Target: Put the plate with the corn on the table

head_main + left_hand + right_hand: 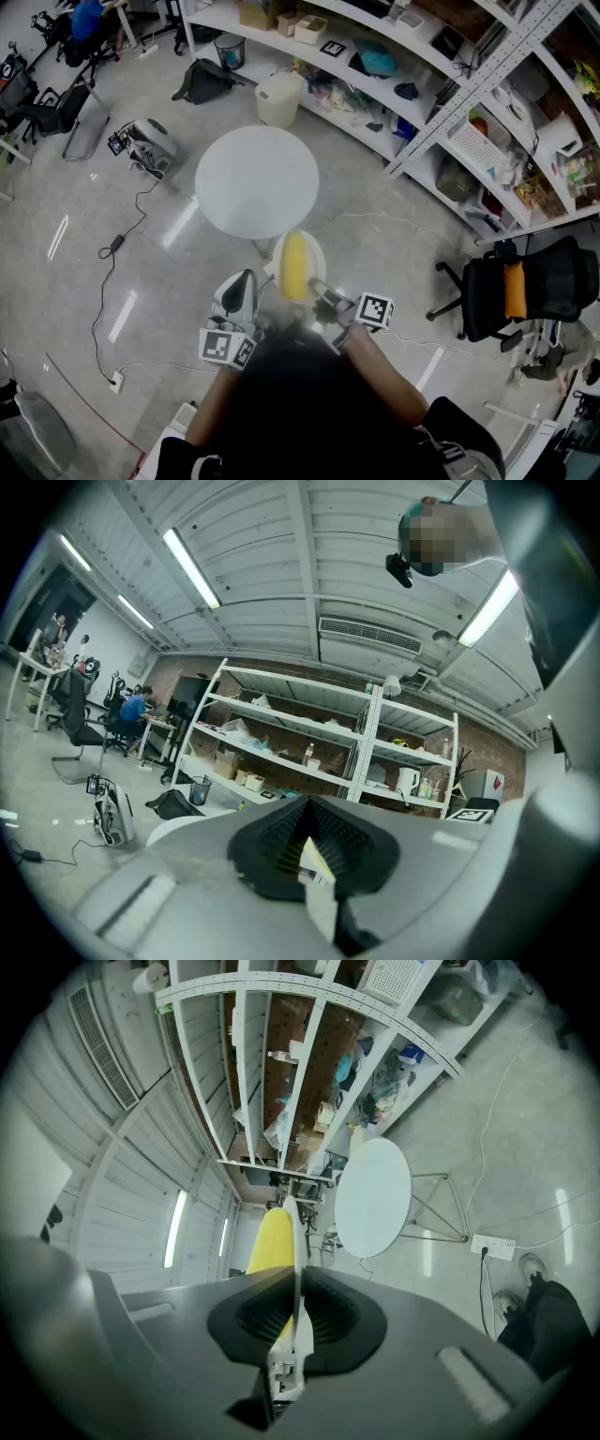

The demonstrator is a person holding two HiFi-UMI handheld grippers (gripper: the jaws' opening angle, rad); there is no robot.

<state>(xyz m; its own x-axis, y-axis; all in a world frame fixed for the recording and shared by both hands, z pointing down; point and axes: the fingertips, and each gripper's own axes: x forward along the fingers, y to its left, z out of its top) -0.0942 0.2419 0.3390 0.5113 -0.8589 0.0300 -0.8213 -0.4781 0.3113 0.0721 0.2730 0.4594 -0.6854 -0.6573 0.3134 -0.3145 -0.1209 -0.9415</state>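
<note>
A white plate point(305, 253) with a yellow corn cob point(293, 265) on it hangs in the air just in front of the round white table point(258, 181). My right gripper point(319, 289) is shut on the plate's near rim. The right gripper view has the plate point(297, 1241) edge-on between the jaws, the corn point(272, 1241) on its left face and the table point(373, 1199) beyond. To the left of the plate, my left gripper point(242, 286) looks shut and holds nothing. In its own view the left gripper point(305, 841) points level toward the shelves.
Long white shelves point(375, 70) full of goods run behind the table. A cream bin point(278, 98) and a black bag point(204, 80) sit on the floor beyond it. A black office chair point(520, 291) stands at the right. A cable and power strip point(115, 380) lie left.
</note>
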